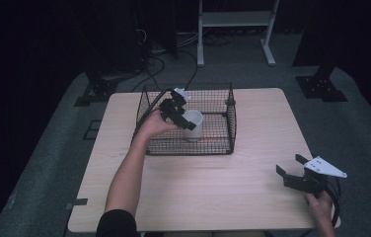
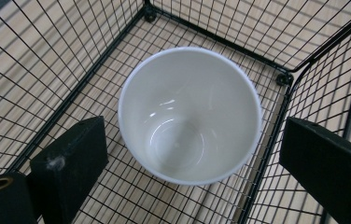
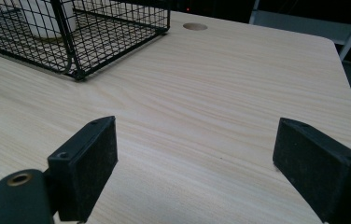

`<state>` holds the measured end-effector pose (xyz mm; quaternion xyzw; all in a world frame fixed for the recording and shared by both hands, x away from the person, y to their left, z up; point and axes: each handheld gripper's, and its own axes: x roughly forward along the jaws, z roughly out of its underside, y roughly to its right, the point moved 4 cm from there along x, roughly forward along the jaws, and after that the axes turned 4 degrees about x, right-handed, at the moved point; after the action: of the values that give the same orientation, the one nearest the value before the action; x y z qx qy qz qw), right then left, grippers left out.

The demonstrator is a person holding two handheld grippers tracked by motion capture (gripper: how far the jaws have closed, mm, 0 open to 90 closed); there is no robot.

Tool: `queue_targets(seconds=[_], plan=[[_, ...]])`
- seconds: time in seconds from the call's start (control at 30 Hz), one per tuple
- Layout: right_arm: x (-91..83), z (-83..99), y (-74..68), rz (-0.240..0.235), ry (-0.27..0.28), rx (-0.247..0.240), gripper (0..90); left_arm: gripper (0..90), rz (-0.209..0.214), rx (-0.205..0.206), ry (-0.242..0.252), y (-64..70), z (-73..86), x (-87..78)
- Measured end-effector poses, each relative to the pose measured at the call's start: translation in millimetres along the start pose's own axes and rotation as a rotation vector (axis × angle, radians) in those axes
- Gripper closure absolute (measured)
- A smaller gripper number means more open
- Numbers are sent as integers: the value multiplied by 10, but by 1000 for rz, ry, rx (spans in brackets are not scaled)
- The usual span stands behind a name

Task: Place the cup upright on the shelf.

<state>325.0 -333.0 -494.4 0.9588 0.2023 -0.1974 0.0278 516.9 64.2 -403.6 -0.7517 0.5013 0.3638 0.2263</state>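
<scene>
A black wire basket (image 1: pixel 233 118) stands on the far middle of the wooden table (image 1: pixel 252 148). An empty white cup (image 1: pixel 193 124) stands upright on its floor. My left gripper (image 1: pixel 177 112) reaches into the basket from the left, just above the cup. In the left gripper view the cup (image 2: pixel 190 114) sits below and between the jaws, and the left gripper (image 2: pixel 197 158) is open and apart from the rim. My right gripper (image 1: pixel 291 173) hovers open near the table's front right edge. In the right gripper view the right gripper (image 3: pixel 197 163) holds nothing above bare wood.
The basket's wire walls (image 2: pixel 47 60) close in tightly around the cup. In the right gripper view the basket (image 3: pixel 117 23) is at the far left and a round hole (image 3: pixel 195 26) marks the tabletop behind it. A metal stand (image 1: pixel 235 29) and cables lie on the floor beyond.
</scene>
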Motion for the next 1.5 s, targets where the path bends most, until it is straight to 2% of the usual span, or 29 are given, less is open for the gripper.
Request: queue_targets(seconds=[0.1,0.33,0.5,0.67,0.9,1.07,1.4,1.5], plan=[[0,0,0,1,0,1,131,72,-12,9,12,34,-7,-60],[0,0,-3,0,0,0,131,72,-49,27,6,84,3,-180],[0,0,0,1,0,1,131,72,-63,41,25,143,13,-269],[0,0,0,1,0,1,131,72,-61,48,46,204,5,-364],[0,0,-1,1,-1,0,131,73,-76,86,49,332,14,-454],[1,0,-3,1,-1,0,131,73,-83,97,66,405,28,-530],[0,1,-3,2,-2,0,131,75,-89,153,85,626,15,-657],[1,0,-3,2,-1,-2,131,75,-88,149,88,662,49,-674]])
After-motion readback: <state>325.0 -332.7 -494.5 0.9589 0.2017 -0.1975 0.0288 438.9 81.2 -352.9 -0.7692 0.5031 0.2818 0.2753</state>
